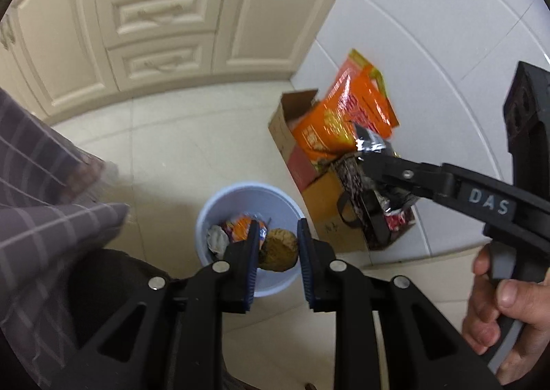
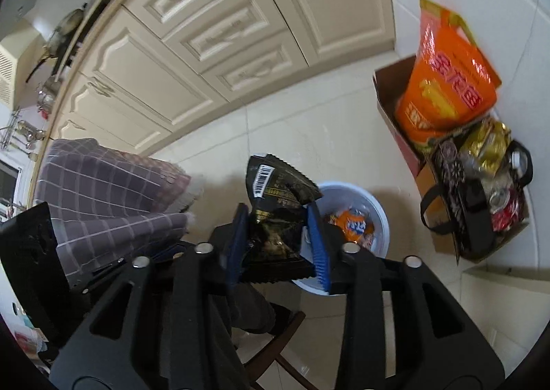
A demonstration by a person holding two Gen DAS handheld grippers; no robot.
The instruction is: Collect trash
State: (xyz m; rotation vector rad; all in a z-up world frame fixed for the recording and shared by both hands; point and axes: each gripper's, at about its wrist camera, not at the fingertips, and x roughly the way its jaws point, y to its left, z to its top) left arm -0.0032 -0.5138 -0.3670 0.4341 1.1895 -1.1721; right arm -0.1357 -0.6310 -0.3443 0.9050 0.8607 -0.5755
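Cream cabinets (image 2: 213,46) back a pale tiled floor (image 1: 172,142) where a white bin (image 1: 220,204) holds wrappers and a brown lump. Above it the left hand-held gripper (image 1: 277,245) hangs spread and empty. The right hand-held gripper (image 2: 278,245) pinches a black snack wrapper (image 2: 275,211) over the bin's near rim.

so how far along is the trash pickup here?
Done: an orange snack wrapper, crumpled paper and a brown lump already sit in the pale blue plastic bin. In hand: the right hand-held gripper pinches a black foil wrapper above it. Left: drop it in; the left hand-held gripper is open.
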